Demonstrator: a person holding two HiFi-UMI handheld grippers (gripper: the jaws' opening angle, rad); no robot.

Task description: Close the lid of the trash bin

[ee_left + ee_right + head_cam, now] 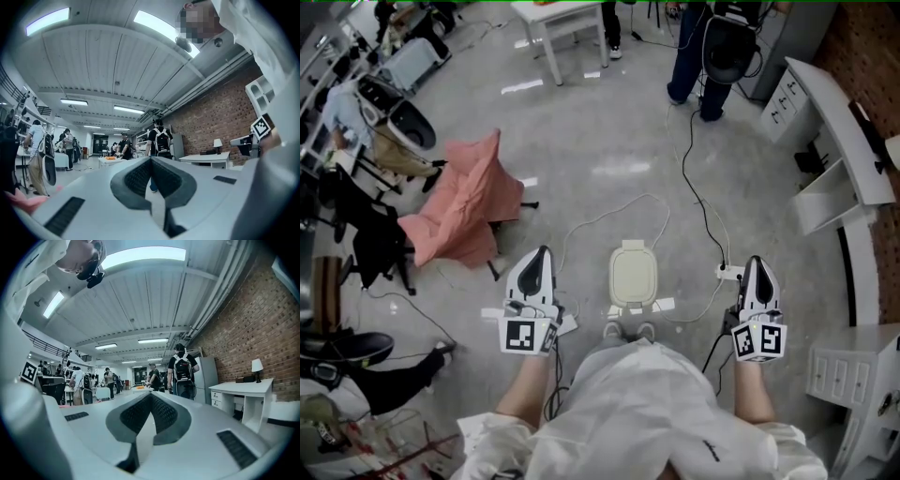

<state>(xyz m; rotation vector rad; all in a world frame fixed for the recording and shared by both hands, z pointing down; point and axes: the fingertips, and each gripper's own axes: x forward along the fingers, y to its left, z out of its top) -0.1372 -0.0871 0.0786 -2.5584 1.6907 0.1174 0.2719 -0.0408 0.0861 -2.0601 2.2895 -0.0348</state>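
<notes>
While holding left gripper and right gripper shut, empty, at nine and three o'clock of the trash bin (lid seemingly down), risks snagging the black cable on lowering.

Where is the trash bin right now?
Head view, centre: the trash bin stands on the floor ahead of the person's shoes, between the left gripper and right gripper.
</notes>
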